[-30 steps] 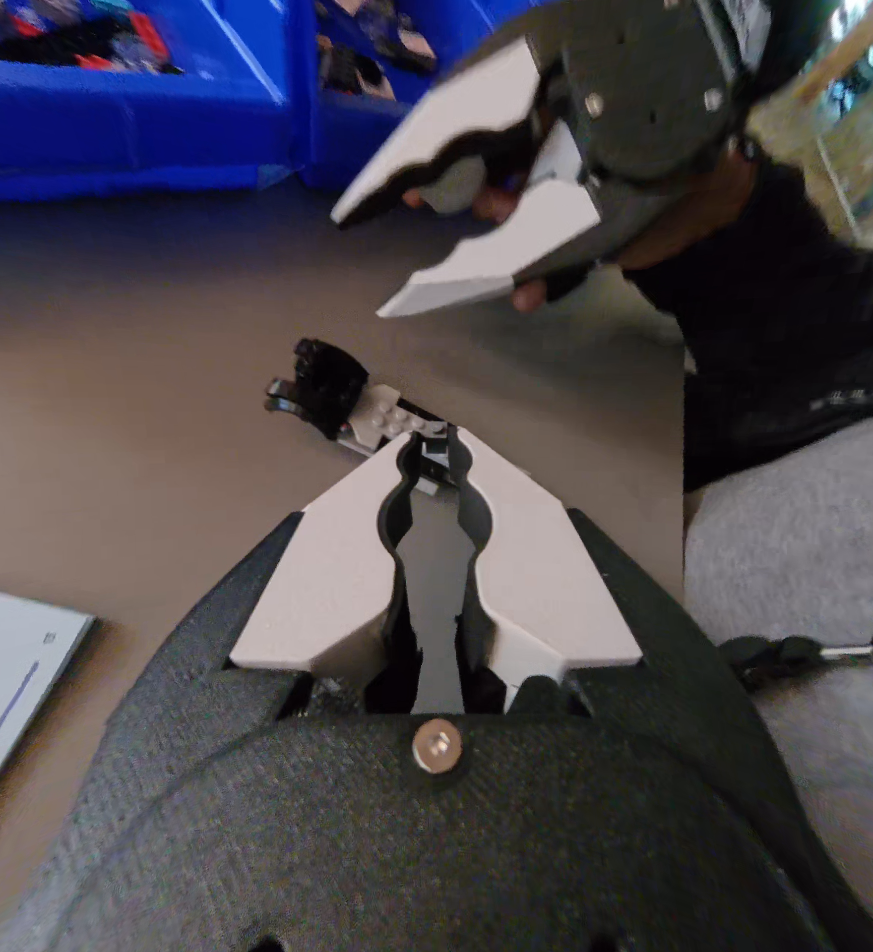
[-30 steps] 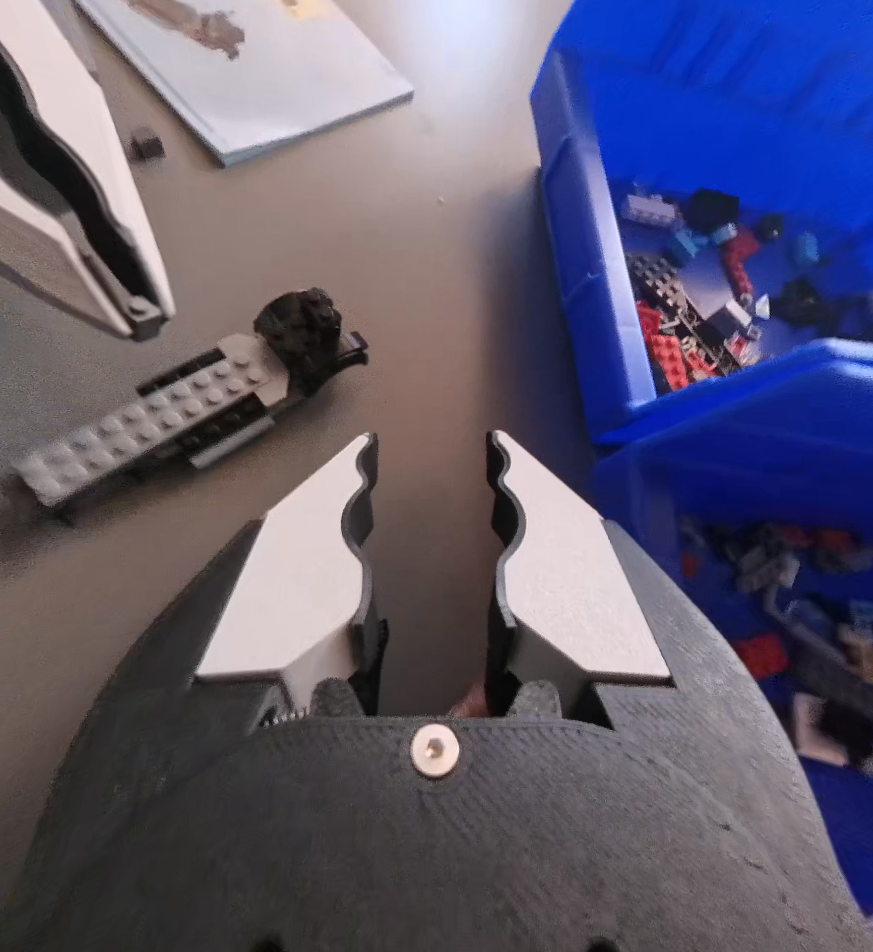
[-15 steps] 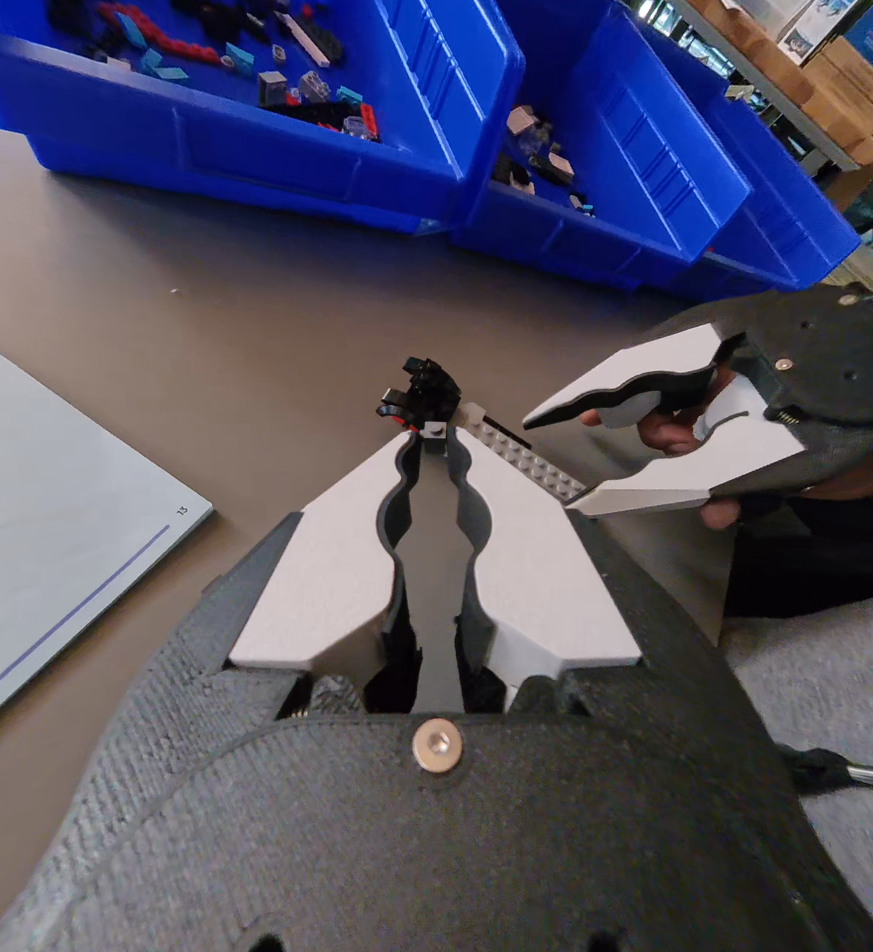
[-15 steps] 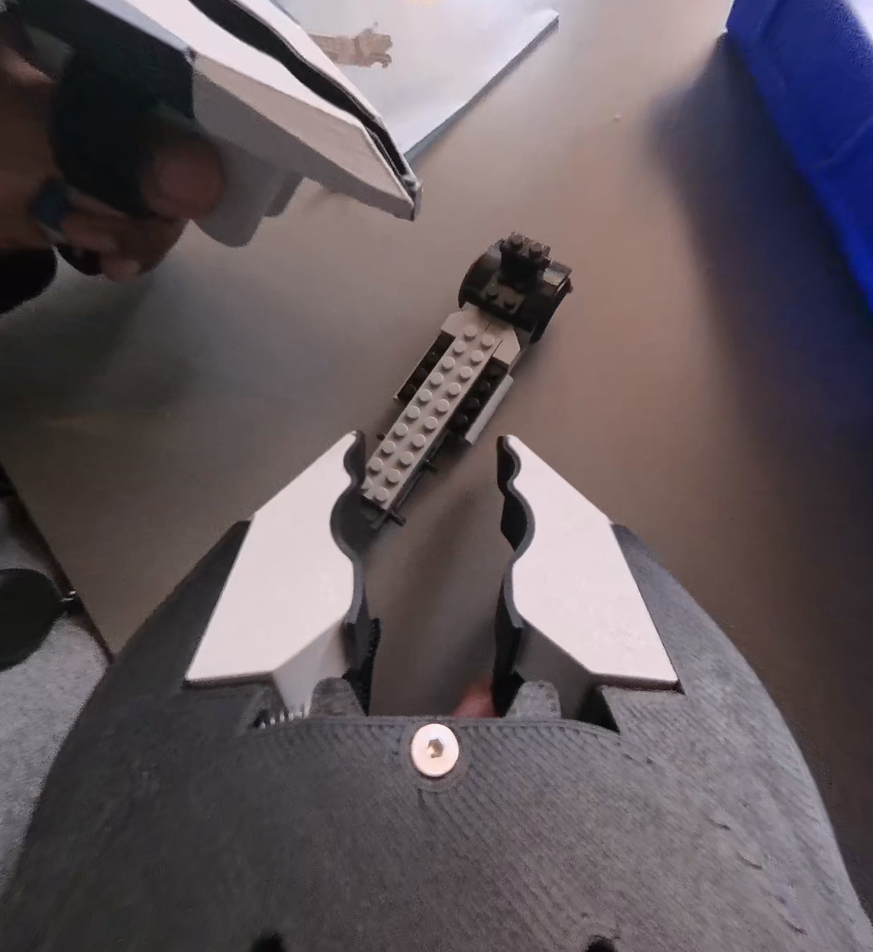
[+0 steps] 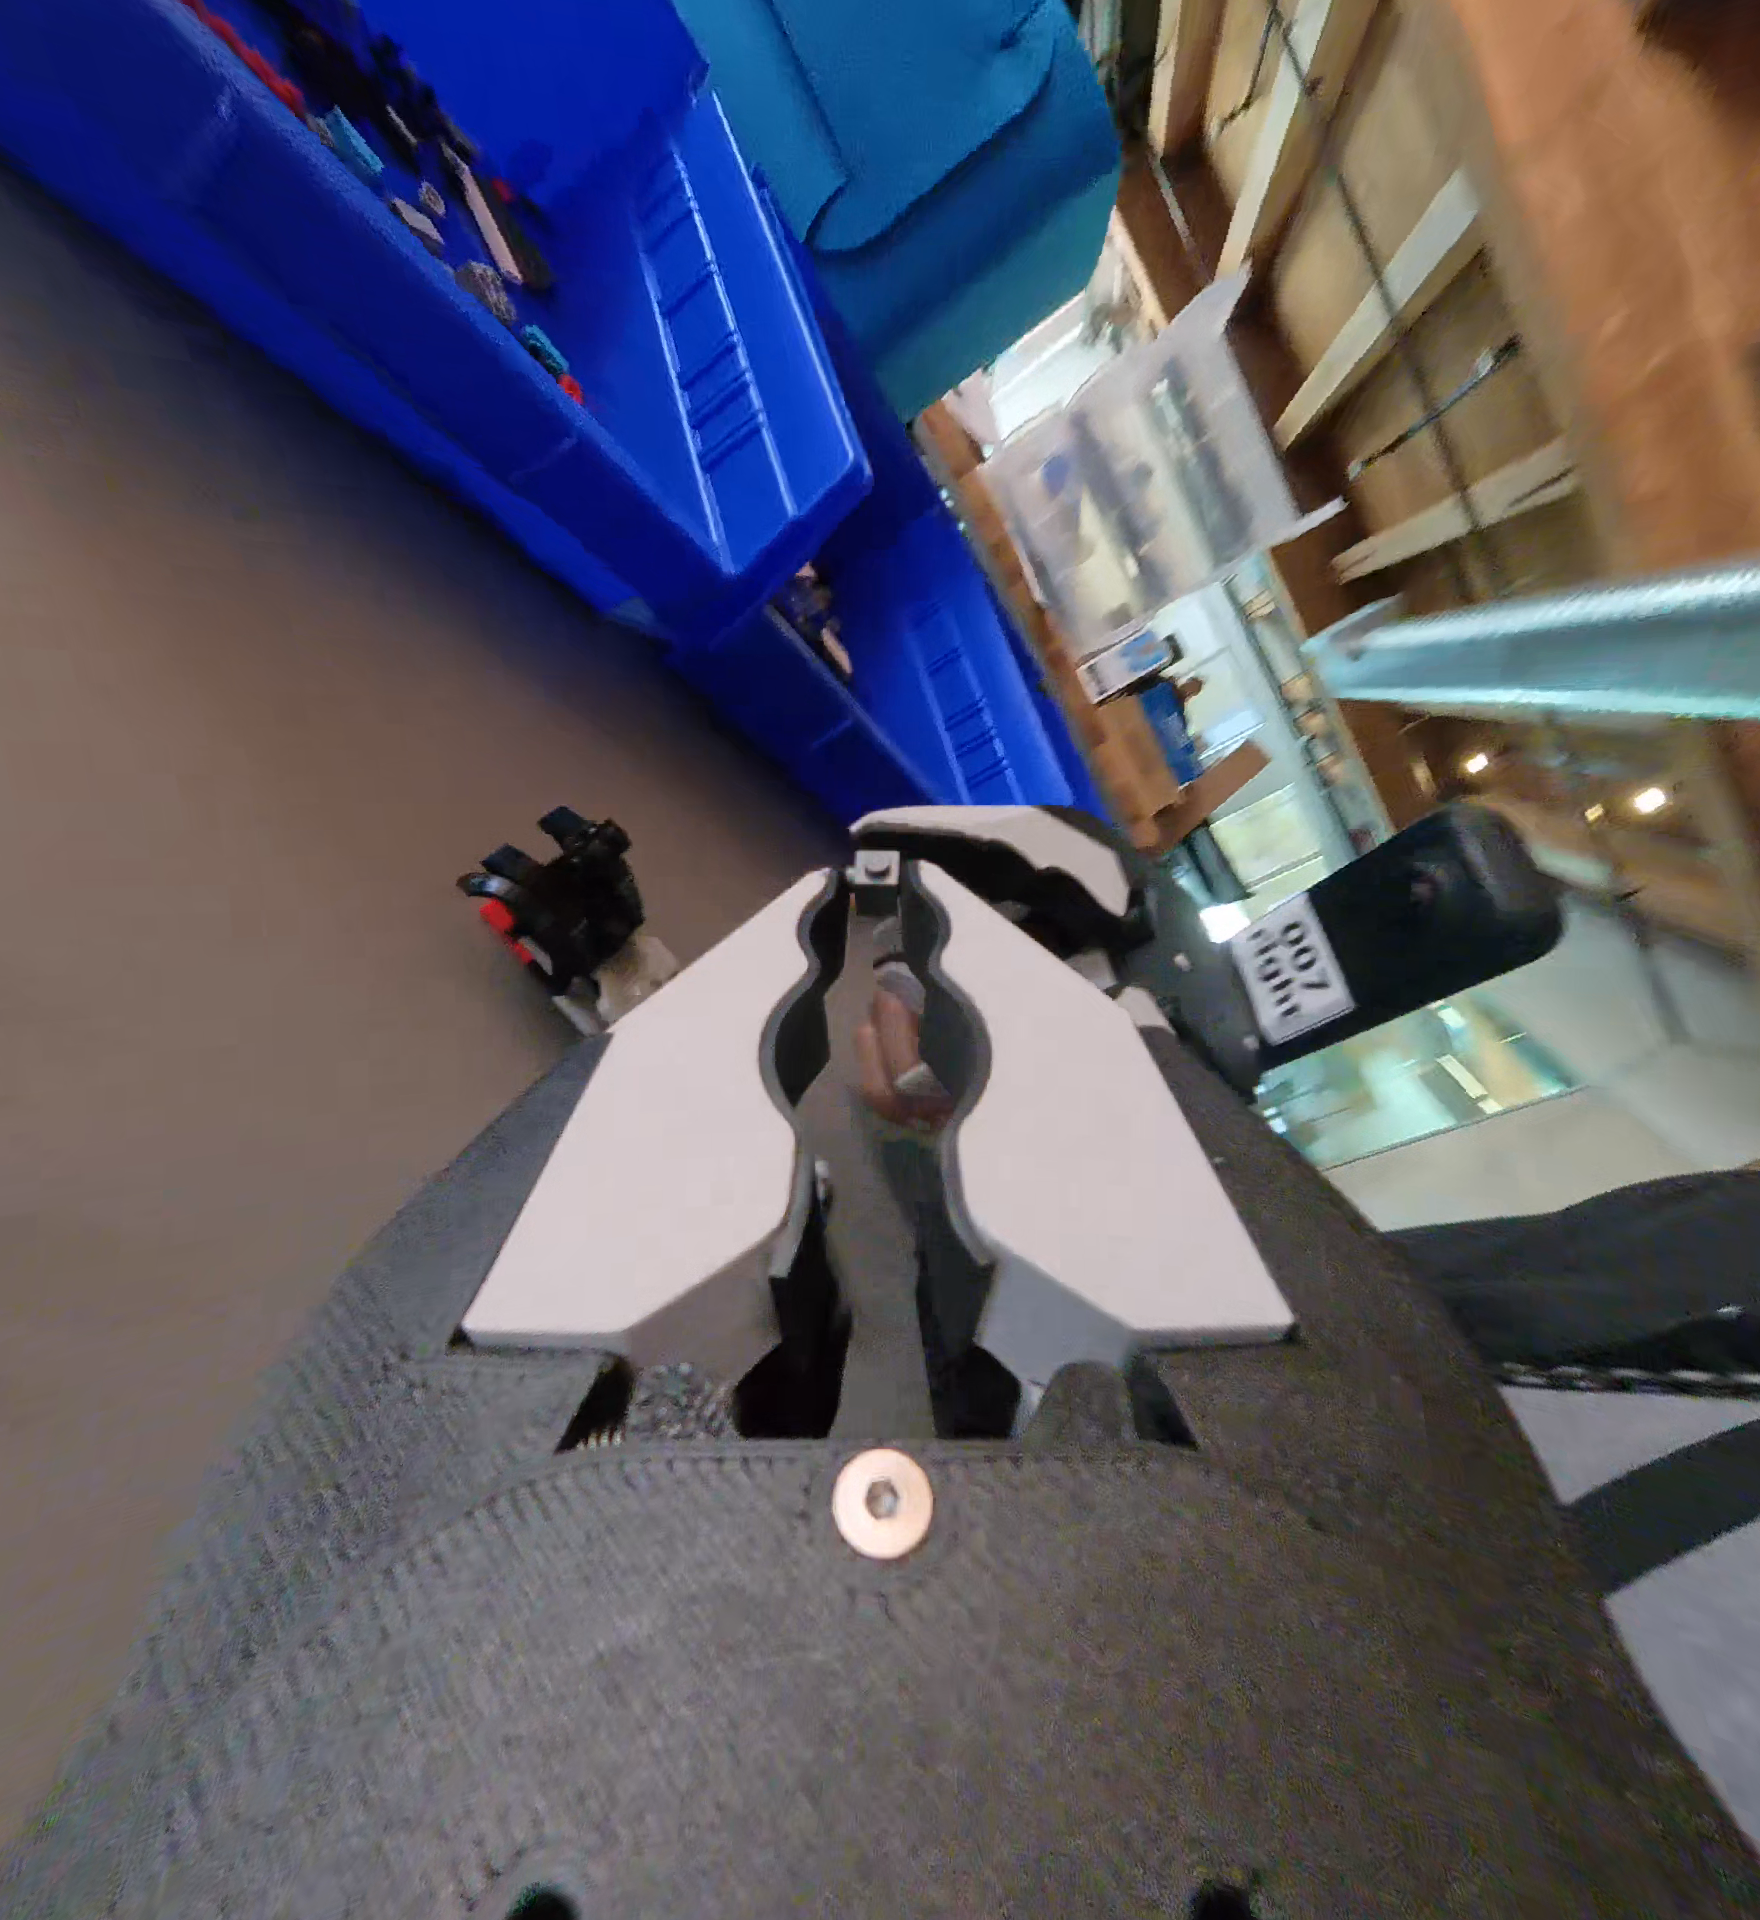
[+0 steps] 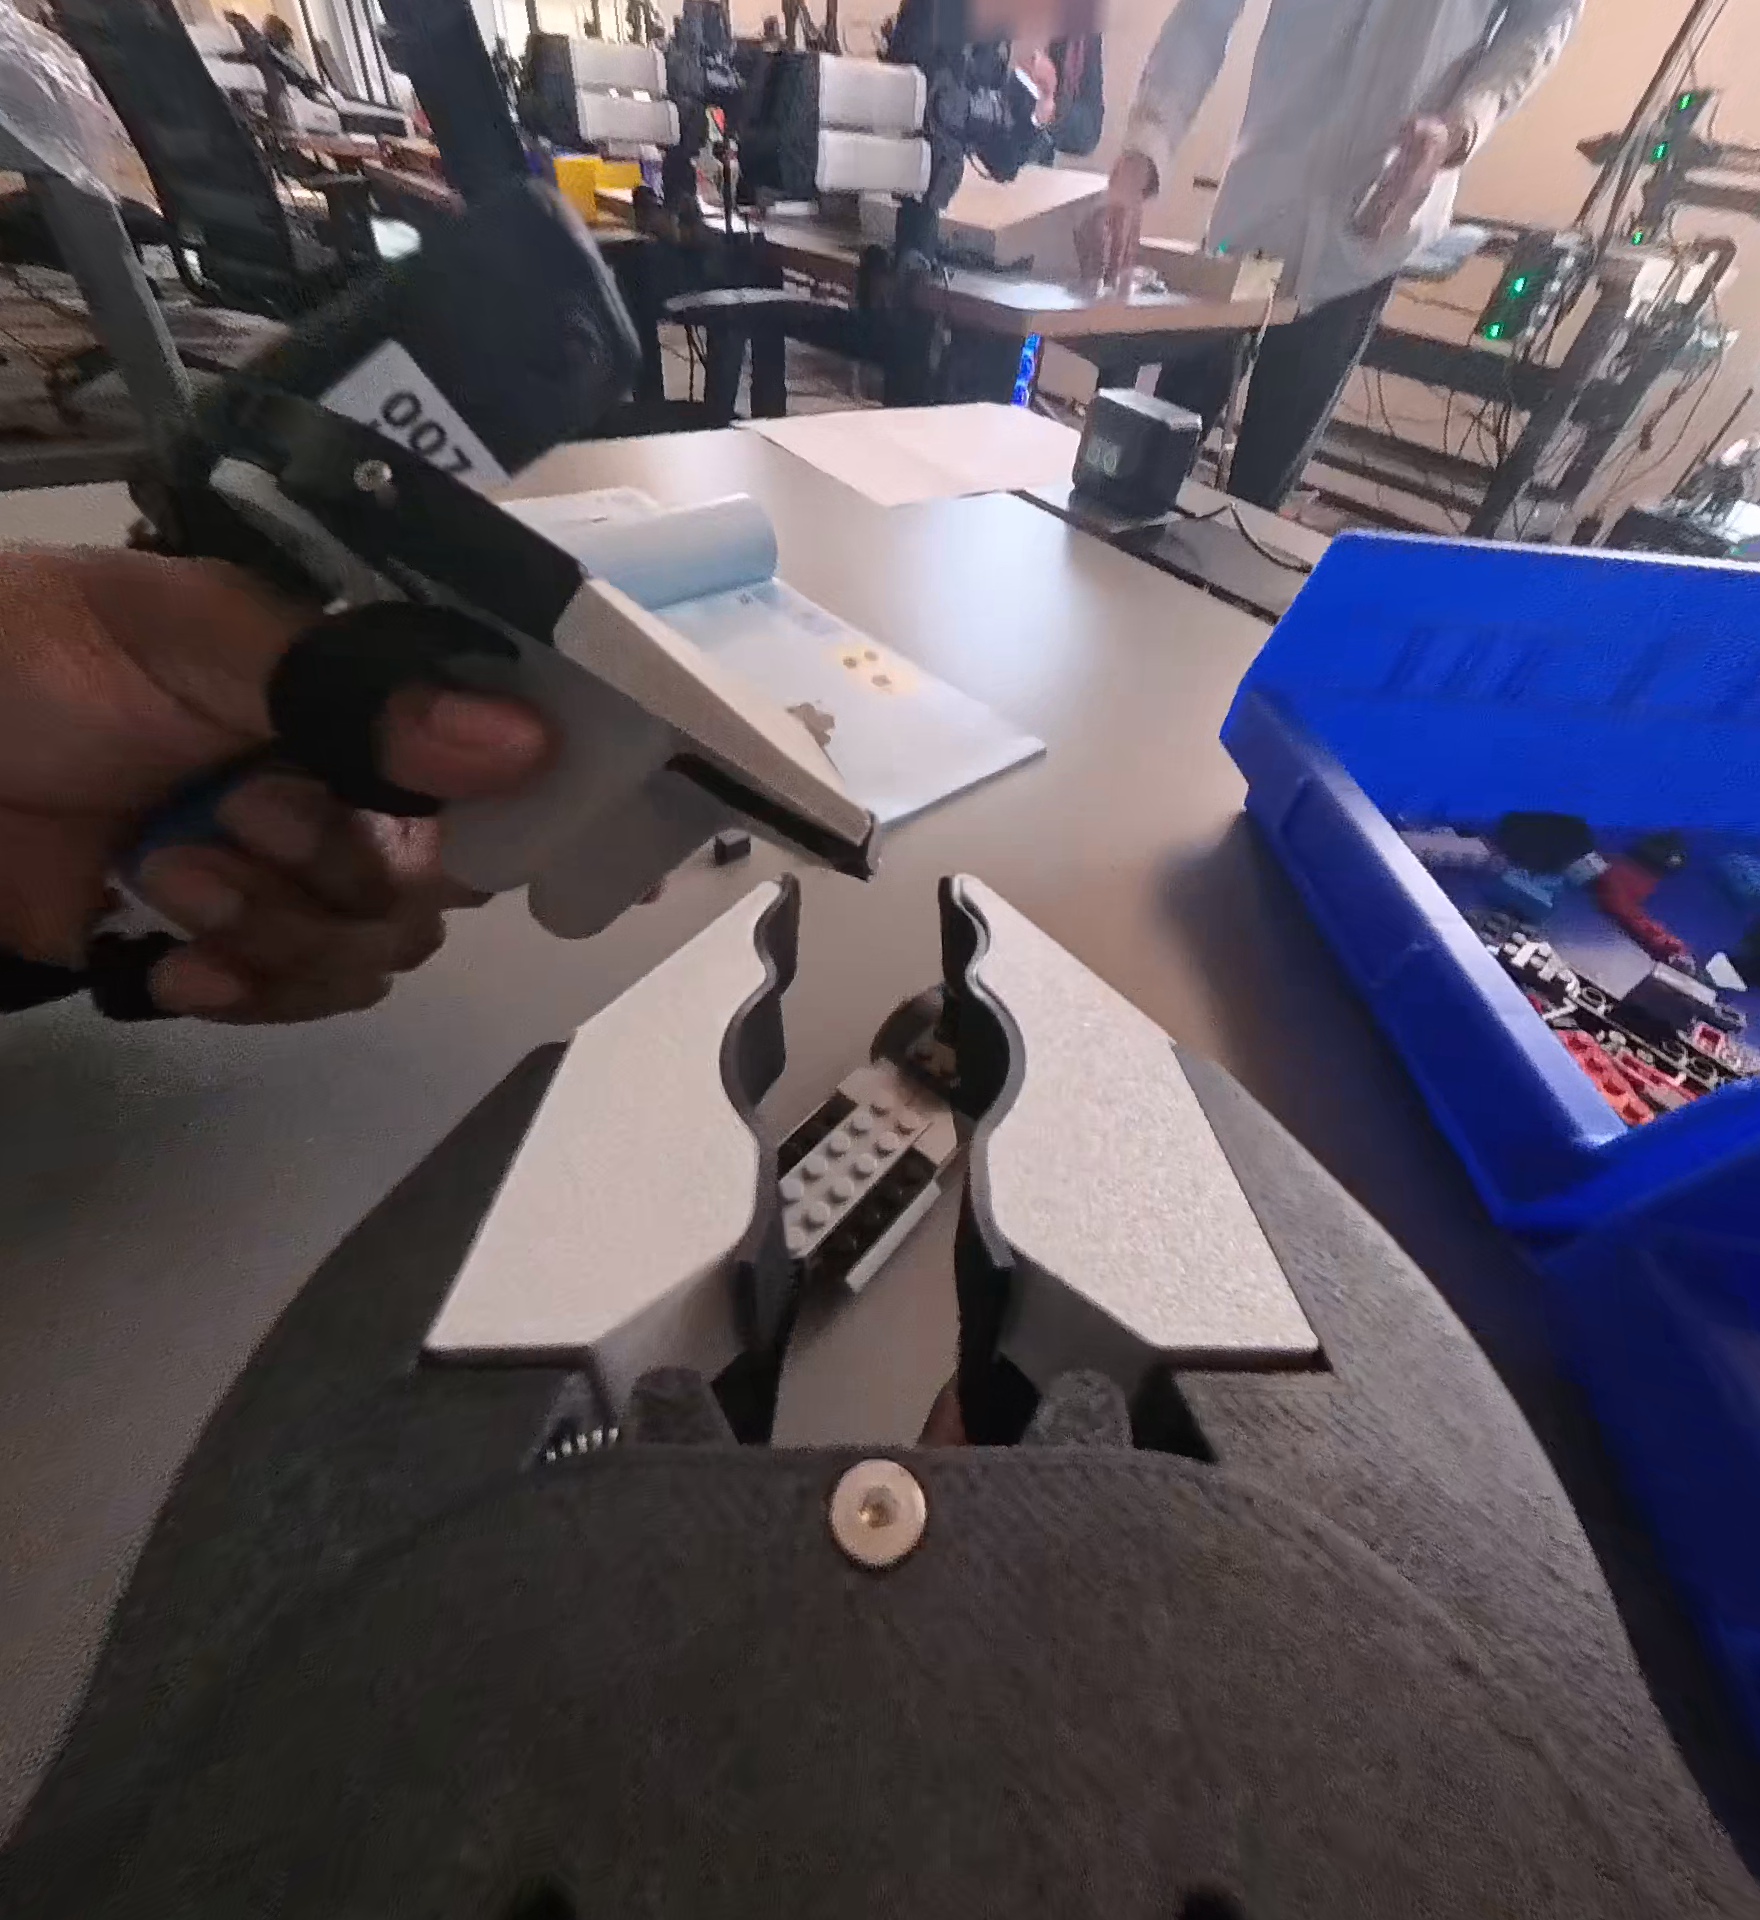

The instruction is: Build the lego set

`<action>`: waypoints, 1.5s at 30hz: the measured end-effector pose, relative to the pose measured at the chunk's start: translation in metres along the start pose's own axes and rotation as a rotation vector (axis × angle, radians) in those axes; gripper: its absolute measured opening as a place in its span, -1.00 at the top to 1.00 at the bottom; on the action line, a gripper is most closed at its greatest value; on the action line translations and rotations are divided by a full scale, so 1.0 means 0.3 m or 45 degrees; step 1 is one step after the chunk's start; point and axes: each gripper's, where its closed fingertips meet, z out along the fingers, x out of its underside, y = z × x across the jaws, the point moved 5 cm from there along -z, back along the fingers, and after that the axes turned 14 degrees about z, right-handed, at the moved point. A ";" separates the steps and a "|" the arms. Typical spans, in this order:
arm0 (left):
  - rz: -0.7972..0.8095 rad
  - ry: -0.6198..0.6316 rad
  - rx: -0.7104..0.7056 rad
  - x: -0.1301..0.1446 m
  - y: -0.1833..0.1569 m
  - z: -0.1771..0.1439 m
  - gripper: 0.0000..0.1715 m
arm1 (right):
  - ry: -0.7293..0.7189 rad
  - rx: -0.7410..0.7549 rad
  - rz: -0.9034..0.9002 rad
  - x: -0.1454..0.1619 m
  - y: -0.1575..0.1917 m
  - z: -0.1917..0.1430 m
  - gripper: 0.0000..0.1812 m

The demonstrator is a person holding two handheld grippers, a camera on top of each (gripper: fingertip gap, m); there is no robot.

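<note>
My left gripper (image 5: 878, 891) is shut on a small grey one-stud brick (image 5: 877, 879), pinched at the very fingertips and held in the air. In the right wrist view it (image 6: 860, 857) hovers just above and ahead of my right gripper (image 6: 868, 904). The lego model, a long grey studded plate (image 6: 855, 1153) with a black end (image 5: 564, 914), lies slanted deep between my right fingers, and both pads touch its sides. The table (image 6: 1063, 665) is just beneath it. The right gripper also shows behind my left fingertips (image 5: 1001, 842).
Blue bins of loose bricks stand to the right (image 6: 1427, 935) and along the table's far side (image 5: 647, 416). An open instruction booklet (image 6: 855, 717) and a small dark loose piece (image 6: 730, 847) lie ahead. A black box (image 6: 1130, 462) and people stand beyond. Only a small space, under 4 cm, lies between the two pairs of fingers.
My right gripper slid forward over the model's tail and its jaws narrowed onto it. My left gripper tilted and swung right, over the right gripper, still pinching the small grey brick.
</note>
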 end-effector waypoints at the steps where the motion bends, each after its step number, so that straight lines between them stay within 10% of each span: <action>1: -0.044 -0.019 0.017 -0.001 -0.001 -0.001 0.90 | -0.020 -0.007 -0.007 -0.004 0.000 0.002 0.70; 11: -0.109 -0.032 0.086 0.002 -0.012 0.013 0.89 | -0.064 -0.046 0.015 -0.010 0.000 0.006 0.87; 20: 0.489 -0.003 0.377 -0.139 -0.050 -0.033 0.81 | -0.222 -0.487 0.690 -0.074 -0.059 -0.050 0.88; 27: 0.482 0.052 0.571 -0.146 -0.060 0.027 0.85 | -0.339 -0.707 0.880 -0.107 -0.070 -0.066 0.88; 45: 0.654 0.083 0.643 -0.153 -0.076 0.017 0.88 | -0.308 -0.803 0.903 -0.109 -0.048 -0.037 0.88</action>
